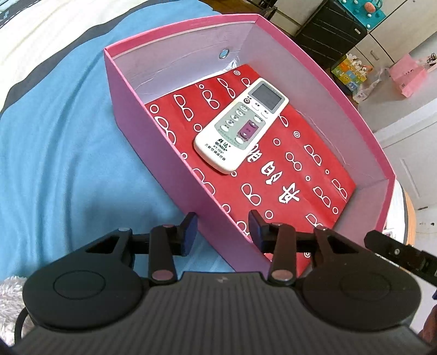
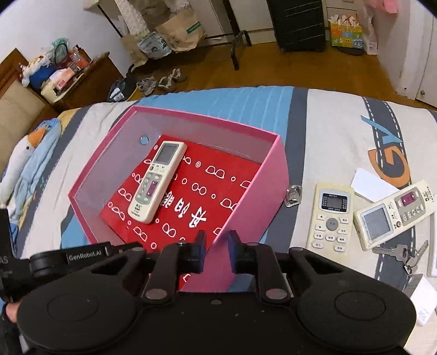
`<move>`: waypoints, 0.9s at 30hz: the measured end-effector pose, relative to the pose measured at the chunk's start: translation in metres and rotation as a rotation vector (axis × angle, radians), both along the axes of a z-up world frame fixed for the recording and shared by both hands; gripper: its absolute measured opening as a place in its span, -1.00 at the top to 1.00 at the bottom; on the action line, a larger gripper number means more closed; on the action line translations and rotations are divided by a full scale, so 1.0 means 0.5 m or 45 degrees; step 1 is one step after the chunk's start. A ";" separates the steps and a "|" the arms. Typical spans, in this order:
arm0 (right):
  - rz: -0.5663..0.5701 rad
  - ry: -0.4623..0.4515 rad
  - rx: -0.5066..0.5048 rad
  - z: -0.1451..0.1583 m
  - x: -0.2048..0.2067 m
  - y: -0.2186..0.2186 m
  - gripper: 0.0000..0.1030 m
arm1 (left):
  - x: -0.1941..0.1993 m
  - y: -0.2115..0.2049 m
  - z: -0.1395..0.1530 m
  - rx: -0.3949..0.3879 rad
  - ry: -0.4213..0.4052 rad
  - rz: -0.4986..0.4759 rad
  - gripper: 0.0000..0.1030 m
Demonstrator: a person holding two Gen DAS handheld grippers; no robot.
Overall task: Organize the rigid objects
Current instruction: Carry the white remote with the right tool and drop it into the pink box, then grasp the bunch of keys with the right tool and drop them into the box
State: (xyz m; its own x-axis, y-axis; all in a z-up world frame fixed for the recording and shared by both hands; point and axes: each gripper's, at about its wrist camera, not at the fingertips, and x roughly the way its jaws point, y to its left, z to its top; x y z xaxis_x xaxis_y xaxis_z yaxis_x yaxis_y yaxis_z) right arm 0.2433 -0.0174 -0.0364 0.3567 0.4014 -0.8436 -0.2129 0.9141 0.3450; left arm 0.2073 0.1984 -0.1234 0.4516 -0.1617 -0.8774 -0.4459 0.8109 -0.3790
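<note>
A pink box [image 1: 153, 153] sits on the bed with a red patterned sheet [image 1: 286, 174] on its floor and a white remote [image 1: 240, 125] lying on it. It shows in the right wrist view too: box [image 2: 273, 185], remote [image 2: 157, 180]. My left gripper [image 1: 222, 232] is open and empty, straddling the box's near wall. My right gripper [image 2: 215, 254] is open and empty over the box's near corner. Two more remotes [image 2: 330, 218] [image 2: 393, 213], a white card [image 2: 374, 187], a small metal clip [image 2: 293, 195] and keys [image 2: 404, 254] lie on the bed to the right.
The bed cover [image 2: 322, 123] is striped blue, grey and cream. A plush goose [image 2: 24, 161] lies at the left. White cards [image 2: 423, 303] lie at the right edge. Beyond the bed are shoes [image 2: 158, 82], bags and a black cabinet [image 2: 297, 24].
</note>
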 end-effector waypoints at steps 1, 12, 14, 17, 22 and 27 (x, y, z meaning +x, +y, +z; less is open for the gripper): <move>-0.009 0.000 0.031 -0.002 0.004 -0.004 0.61 | 0.000 0.001 0.000 0.001 0.000 0.008 0.23; 0.118 -0.068 0.099 -0.014 0.078 0.050 0.63 | 0.006 -0.002 0.002 0.064 0.007 0.051 0.16; 0.122 -0.106 0.108 -0.007 0.076 0.037 0.61 | 0.005 -0.005 0.002 0.065 0.013 0.042 0.16; 0.040 -0.180 0.105 -0.010 0.071 -0.009 0.36 | 0.007 -0.002 0.004 0.055 0.006 0.054 0.16; -0.129 -0.146 0.056 -0.074 0.090 -0.078 0.24 | 0.000 0.013 0.004 0.036 0.007 0.064 0.15; -0.142 -0.146 -0.088 -0.161 0.107 -0.078 0.18 | 0.002 0.018 0.004 0.001 0.004 0.057 0.11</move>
